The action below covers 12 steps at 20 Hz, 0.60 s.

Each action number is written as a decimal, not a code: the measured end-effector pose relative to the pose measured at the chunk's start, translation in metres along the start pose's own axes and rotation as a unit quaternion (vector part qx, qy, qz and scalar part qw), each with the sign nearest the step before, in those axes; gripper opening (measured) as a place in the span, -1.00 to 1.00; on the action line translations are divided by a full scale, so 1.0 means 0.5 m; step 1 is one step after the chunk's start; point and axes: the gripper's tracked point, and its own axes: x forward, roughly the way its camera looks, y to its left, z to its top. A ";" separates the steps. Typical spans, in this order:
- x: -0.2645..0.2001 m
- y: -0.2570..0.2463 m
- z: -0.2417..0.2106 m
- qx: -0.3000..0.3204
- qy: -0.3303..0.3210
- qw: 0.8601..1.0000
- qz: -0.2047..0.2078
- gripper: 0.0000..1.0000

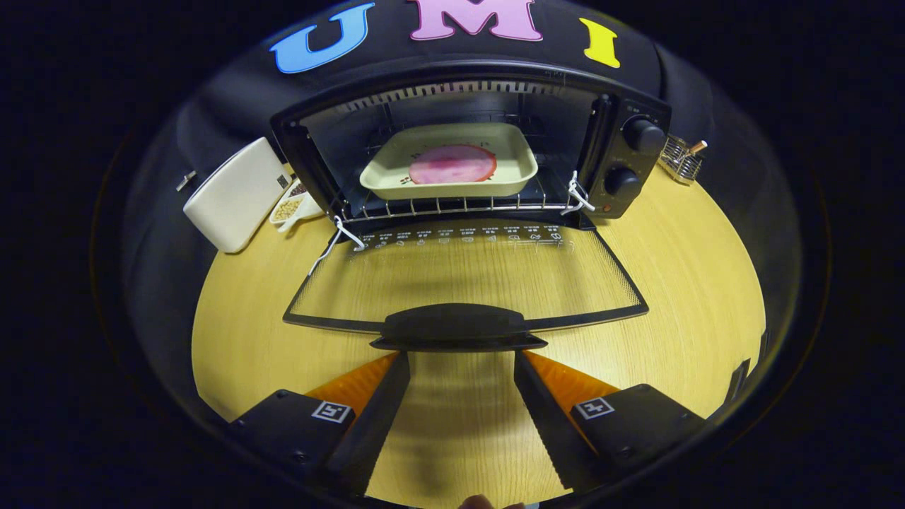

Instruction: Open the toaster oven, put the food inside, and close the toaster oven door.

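Note:
A black toaster oven [622,152] stands at the back of the wooden table with its glass door [466,272] folded down flat toward me. On the wire rack [452,205] inside rests a cream dish [452,170] holding a round pink slice of food [452,164]. The door's black handle [456,326] lies just ahead of my fingertips. My gripper [461,364] is open, its tips right behind and slightly under the handle, with nothing between the fingers but bare table.
A white box [237,194] leans left of the oven, with a small white dish of nuts [290,208] beside it. A little wire basket [681,161] sits to the oven's right. The wooden table [707,283] spreads wide on both sides of the door.

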 end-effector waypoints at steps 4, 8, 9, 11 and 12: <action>-0.022 0.003 0.015 0.007 -0.017 1.000 0.006 0.96; -0.044 0.005 0.037 0.004 -0.041 0.999 0.008 0.96; -0.050 0.005 0.042 0.003 -0.046 0.999 0.009 0.96; -0.060 0.005 0.057 0.001 -0.057 0.998 0.012 0.96; -0.066 0.007 0.063 -0.001 -0.062 0.998 0.014 0.96</action>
